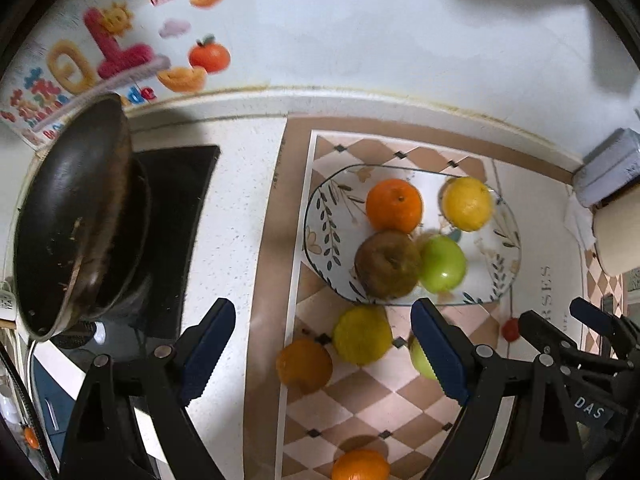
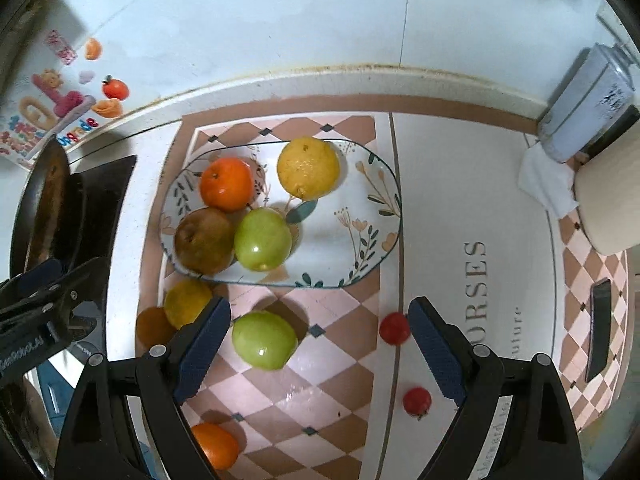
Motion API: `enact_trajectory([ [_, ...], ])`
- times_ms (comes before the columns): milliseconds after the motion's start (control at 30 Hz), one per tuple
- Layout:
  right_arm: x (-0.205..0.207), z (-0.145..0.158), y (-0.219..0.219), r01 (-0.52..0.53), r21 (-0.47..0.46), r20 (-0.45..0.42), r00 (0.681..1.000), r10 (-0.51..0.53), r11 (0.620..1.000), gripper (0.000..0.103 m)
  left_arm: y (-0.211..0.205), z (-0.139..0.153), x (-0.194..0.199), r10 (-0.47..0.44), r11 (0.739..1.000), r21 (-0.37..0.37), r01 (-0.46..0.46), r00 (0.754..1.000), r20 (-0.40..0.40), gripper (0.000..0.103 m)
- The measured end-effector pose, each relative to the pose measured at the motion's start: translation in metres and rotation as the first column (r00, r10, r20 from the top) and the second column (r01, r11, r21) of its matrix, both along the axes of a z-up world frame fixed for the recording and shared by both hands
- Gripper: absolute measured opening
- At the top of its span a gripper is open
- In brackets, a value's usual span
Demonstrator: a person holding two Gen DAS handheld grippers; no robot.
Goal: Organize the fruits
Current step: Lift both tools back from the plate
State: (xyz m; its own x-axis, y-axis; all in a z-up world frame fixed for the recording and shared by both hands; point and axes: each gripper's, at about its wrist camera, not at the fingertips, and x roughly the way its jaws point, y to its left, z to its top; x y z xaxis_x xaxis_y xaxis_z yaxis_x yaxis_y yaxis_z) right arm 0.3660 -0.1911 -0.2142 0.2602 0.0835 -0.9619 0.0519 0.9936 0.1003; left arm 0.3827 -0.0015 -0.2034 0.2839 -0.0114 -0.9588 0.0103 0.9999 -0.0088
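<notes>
An oval floral plate (image 2: pixel 372 184) holds an orange (image 2: pixel 227 184), lemon (image 2: pixel 308 168), brown pear (image 2: pixel 204 240) and green apple (image 2: pixel 263 239). On the mat nearer the camera lie a second apple (image 2: pixel 264 340), lemon (image 2: pixel 187 303), two oranges (image 2: pixel 216 444) and two small tomatoes (image 2: pixel 395 328).

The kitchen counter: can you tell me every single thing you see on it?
Plate: one, white with leaf pattern, on the checkered mat.
Orange: one, on the plate, back left.
Lemon: one, yellow, on the plate, at the back.
Brown pear: one, on the plate, front left.
Green apple: one, on the plate, touching the pear.
Loose fruit on the mat: green apple, yellow fruit, two oranges.
Small red fruits: two, right of the checks.
Checkered mat: one, pink and brown.
Frying pan: one, dark, on the stove at left.
Left gripper: open, empty.
Right gripper: open, empty.
</notes>
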Motion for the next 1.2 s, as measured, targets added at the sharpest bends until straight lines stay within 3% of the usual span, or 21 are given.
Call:
enact_trajectory([
  [400,-0.072,0.071,-0.005,0.018,-0.013,0.140,0.990,-0.016,1.000,0.093,0.001,0.069,-0.066,-0.014,1.000,-0.013,0.016,0.984,0.177,0.090],
  [767,-0.122,0.125,-0.003,0.026,-0.016,0.253,0.967,-0.021,1.000,0.093,-0.002,0.106,-0.116,-0.034,0.999,-0.004,0.037,0.962,0.269,0.090],
  [967,-0.131,0.130,-0.001,0.030,-0.005,0.262,0.965,-0.027,1.000,0.093,-0.002,0.110,-0.127,-0.036,0.999,0.002,0.037,0.957,0.288,0.090],
  [1133,-0.124,0.101,-0.002,0.016,0.082,0.192,0.981,-0.031,0.997,0.093,0.000,0.090,-0.126,-0.048,0.999,0.013,0.046,0.970,0.237,0.090],
  [1200,-0.118,0.081,-0.002,0.007,0.116,0.144,0.989,-0.024,0.993,0.093,0.000,0.074,-0.125,-0.055,0.998,0.022,0.052,0.980,0.193,0.101],
])
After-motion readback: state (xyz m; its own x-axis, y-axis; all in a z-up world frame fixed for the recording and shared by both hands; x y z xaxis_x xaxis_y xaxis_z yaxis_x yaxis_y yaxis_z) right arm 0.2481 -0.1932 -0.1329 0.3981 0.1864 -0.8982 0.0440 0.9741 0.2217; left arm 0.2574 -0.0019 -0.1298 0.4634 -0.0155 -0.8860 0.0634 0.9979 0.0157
